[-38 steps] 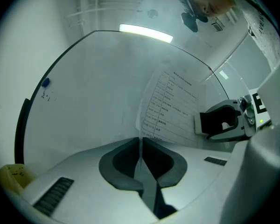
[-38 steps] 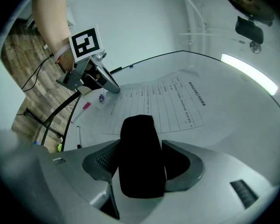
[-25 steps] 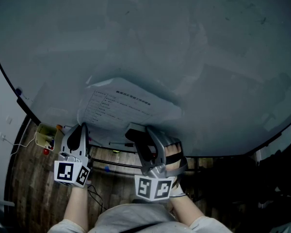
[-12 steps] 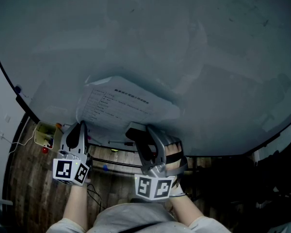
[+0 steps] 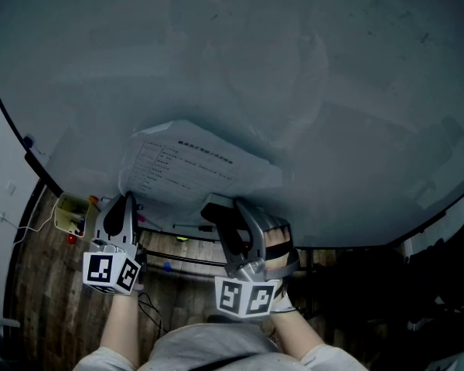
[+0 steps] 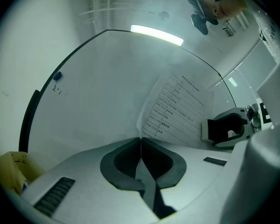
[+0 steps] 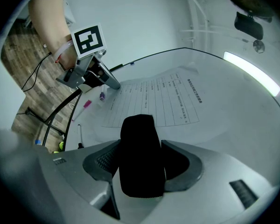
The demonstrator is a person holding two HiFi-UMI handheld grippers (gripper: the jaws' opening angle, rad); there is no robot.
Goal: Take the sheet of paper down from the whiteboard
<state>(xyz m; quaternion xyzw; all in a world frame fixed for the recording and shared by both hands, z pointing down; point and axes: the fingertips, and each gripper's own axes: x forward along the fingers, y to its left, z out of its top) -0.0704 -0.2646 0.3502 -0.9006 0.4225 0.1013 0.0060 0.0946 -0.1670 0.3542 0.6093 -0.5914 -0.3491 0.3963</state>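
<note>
Whiteboard (image 5: 294, 68) fills most of the head view, with wood floor (image 5: 46, 300) showing under its lower edge. The sheet of paper (image 5: 193, 168) hangs close to that lower edge, toward the board's left end, bulging a little off the surface. The left gripper (image 5: 127, 203) meets the sheet's lower left corner. The right gripper (image 5: 216, 211) sits just under the sheet's bottom edge.

From the left gripper view, the left gripper (image 6: 141, 140) has its jaws pressed together, and the sheet of paper (image 6: 177, 106) runs down into the seam where they meet. The right gripper (image 6: 226, 129) shows at the sheet's far side with something dark between its jaws.

From the right gripper view, the right gripper (image 7: 140, 146) is clamped on a black block (image 7: 139, 157) that stands up between its jaws. Beyond it, the sheet of paper (image 7: 158, 99) lies against the whiteboard (image 7: 233, 106). The left gripper (image 7: 113, 84) touches the sheet's corner nearest the board's lower edge.
</note>
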